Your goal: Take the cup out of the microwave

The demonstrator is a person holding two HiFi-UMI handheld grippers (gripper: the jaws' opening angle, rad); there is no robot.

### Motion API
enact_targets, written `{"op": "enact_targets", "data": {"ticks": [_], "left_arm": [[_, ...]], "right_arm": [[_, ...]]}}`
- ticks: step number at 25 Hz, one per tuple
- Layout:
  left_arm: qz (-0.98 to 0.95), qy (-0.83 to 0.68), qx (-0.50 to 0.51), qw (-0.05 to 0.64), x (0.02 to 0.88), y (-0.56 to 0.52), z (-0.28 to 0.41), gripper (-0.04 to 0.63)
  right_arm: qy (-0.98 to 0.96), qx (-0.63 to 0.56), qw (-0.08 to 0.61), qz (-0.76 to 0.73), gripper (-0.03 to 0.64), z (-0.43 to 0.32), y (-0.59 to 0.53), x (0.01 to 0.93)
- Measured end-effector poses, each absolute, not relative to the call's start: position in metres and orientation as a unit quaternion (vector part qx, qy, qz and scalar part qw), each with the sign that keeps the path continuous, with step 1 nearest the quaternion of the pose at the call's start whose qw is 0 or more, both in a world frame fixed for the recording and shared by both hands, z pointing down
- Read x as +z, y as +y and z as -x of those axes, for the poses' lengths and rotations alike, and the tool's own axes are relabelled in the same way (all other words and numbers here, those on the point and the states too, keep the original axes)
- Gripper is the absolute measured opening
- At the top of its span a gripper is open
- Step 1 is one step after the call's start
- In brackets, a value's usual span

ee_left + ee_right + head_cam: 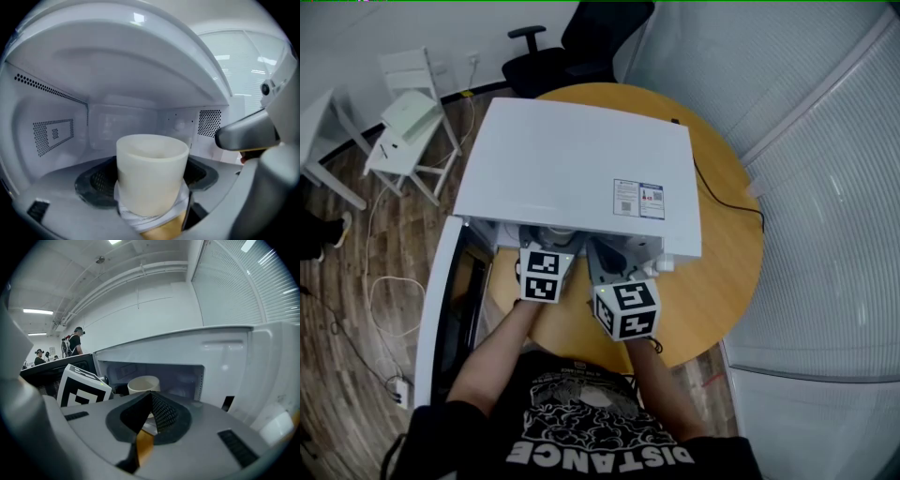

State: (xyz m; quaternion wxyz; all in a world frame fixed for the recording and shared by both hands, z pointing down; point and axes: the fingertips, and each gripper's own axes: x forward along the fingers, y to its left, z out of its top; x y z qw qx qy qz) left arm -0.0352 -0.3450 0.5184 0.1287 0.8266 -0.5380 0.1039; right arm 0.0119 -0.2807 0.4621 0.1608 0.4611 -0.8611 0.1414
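A cream cup stands upright between the dark pads of my left gripper, which is shut on it at the mouth of the white microwave. The cavity's back wall and vent holes show behind it. In the right gripper view the same cup sits at the opening, beside the left gripper's marker cube. My right gripper is shut and holds nothing, just in front of the opening and to the right of the cup. From the head view both grippers, left and right, reach under the microwave's front edge.
The microwave door hangs open to the left. The round wooden table carries a black cable. A black office chair and white chair stand behind. Blinds cover the right wall. People stand far off.
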Motion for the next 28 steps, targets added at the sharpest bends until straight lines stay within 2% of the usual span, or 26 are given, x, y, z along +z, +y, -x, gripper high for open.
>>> {"op": "enact_targets", "data": {"ticks": [28], "left_arm": [[-0.788,-0.598,0.076,0.125,0.484,-0.264,0.041,0.428]], "right_arm": [[-0.897,0.111,0.158,-0.397,0.017,-0.018,-0.226,0.444]]}}
